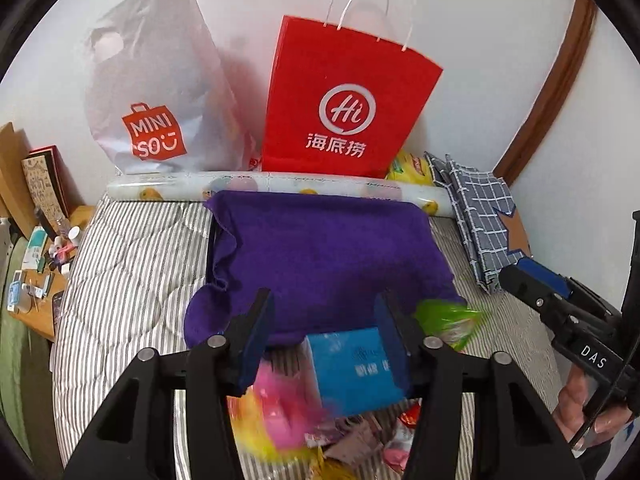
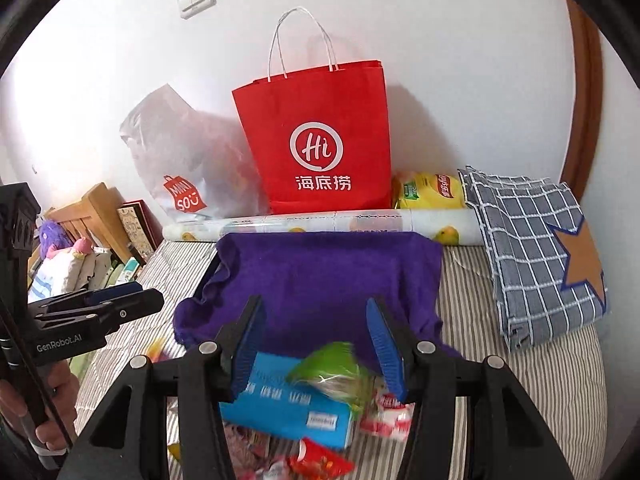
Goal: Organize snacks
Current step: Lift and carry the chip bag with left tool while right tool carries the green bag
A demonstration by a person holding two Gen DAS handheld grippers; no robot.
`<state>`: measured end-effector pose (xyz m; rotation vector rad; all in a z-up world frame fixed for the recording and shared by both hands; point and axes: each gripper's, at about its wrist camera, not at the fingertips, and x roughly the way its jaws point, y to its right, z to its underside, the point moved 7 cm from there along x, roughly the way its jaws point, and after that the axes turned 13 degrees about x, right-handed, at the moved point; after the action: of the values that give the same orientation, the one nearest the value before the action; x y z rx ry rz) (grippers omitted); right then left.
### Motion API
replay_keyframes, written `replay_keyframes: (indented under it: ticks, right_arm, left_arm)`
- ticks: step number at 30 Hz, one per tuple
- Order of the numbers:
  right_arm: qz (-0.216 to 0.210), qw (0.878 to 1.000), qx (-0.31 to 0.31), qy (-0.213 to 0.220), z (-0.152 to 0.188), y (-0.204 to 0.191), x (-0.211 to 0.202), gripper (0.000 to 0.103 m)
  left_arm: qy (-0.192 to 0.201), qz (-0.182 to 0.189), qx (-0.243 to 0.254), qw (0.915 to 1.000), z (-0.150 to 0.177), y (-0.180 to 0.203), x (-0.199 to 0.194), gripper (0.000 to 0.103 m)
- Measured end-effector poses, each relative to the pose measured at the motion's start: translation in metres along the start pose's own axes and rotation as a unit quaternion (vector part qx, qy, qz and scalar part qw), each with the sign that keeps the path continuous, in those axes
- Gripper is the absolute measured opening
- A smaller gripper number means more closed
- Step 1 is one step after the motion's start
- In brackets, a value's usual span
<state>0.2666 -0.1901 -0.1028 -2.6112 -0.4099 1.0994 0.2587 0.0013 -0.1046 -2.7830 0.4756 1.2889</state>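
A pile of snacks lies on the striped bed: a blue box [image 1: 354, 366] [image 2: 288, 394], a green packet [image 1: 446, 318] [image 2: 338, 372], a pink packet [image 1: 280, 400] and red-and-white packets [image 2: 386, 414]. Behind them lies a purple cloth [image 1: 324, 260] [image 2: 320, 280] draped over something. My left gripper [image 1: 326, 320] is open above the blue box, holding nothing. My right gripper [image 2: 314, 330] is open above the green packet, holding nothing. Each gripper shows at the edge of the other's view.
A red paper bag [image 1: 344, 100] [image 2: 320, 140] and a white Miniso bag [image 1: 156, 92] stand against the wall. A printed roll [image 1: 280, 190], a yellow chip bag [image 2: 432, 190] and a folded checked cloth [image 2: 536, 248] lie behind. A cluttered shelf [image 1: 36, 268] is at left.
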Motion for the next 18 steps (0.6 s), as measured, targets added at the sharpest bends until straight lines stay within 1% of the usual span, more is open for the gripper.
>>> replay_keyframes:
  ticks: [2,4,6,8,10,14,18]
  right_arm:
    - [0.002,1.000,0.000,-0.004,-0.002,0.001,0.007,0.050]
    - [0.001,1.000,-0.003,-0.007,-0.001,0.001,0.014,0.050]
    - [0.007,1.000,-0.004,-0.008,0.001,0.003,0.018,0.049]
    - [0.006,1.000,-0.001,-0.018,0.008,0.006,0.022,0.047]
    - [0.004,1.000,0.003,-0.025,0.014,0.009,0.024,0.047]
    - [0.014,0.999,0.002,-0.033,0.027,0.016,0.024,0.047]
    - [0.029,0.999,0.011,-0.041,0.042,0.034,0.019,0.047]
  left_arm:
    - [-0.004,0.001,-0.008,1.0000,0.000,-0.008,0.008,0.049]
    - [-0.003,-0.008,-0.013,0.9999,0.002,-0.017,0.012,0.051]
    - [-0.005,-0.012,-0.018,0.9997,0.007,-0.024,0.014,0.064]
    - [-0.012,-0.010,-0.027,0.9995,0.015,-0.029,0.016,0.071]
    - [-0.017,-0.009,-0.030,0.9994,0.022,-0.032,0.017,0.072]
    - [-0.037,-0.009,-0.023,0.9990,0.042,-0.031,0.020,0.075]
    - [-0.048,0.004,-0.030,0.9984,0.062,-0.027,0.022,0.079]
